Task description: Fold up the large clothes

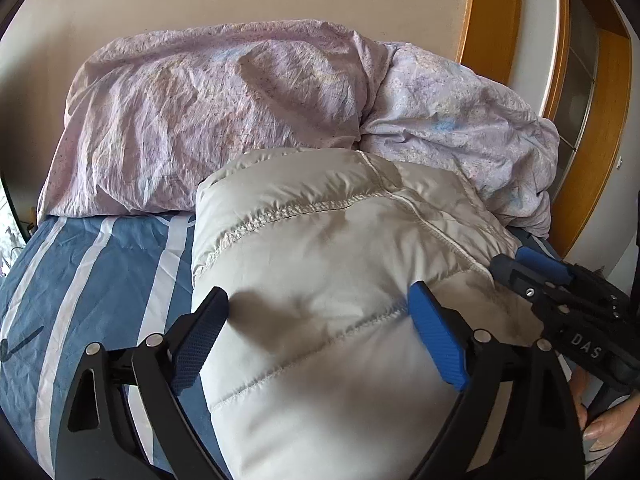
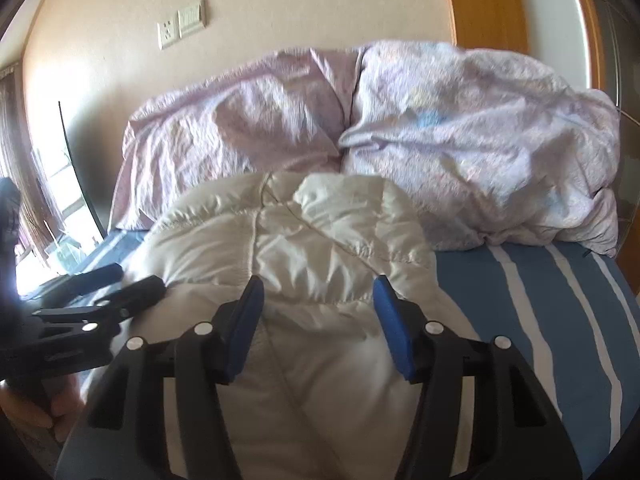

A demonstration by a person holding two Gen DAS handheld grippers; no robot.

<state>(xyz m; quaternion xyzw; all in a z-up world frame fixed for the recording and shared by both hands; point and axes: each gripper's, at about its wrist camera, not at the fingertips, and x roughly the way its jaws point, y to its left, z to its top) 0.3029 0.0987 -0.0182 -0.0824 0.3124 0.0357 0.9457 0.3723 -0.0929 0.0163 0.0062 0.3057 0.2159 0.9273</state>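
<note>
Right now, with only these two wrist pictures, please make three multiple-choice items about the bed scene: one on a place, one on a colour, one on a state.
1. Where does the white padded jacket lie?
A. on the striped bed sheet, in front of the pillow
B. on the floor
C. hung on the wall

2. What colour are the sheet's stripes?
A. red
B. white on blue
C. black on yellow

3. How does the left gripper stand?
A. shut on the pillow
B. shut on nothing
C. open, its fingers on either side of the jacket

Answers:
1 A, the jacket rests on the sheet with the pillow and the crumpled quilt behind it.
2 B, pale bands cross blue cloth in both views.
3 C, the blue pads stand wide apart and pinch no fabric.
</note>
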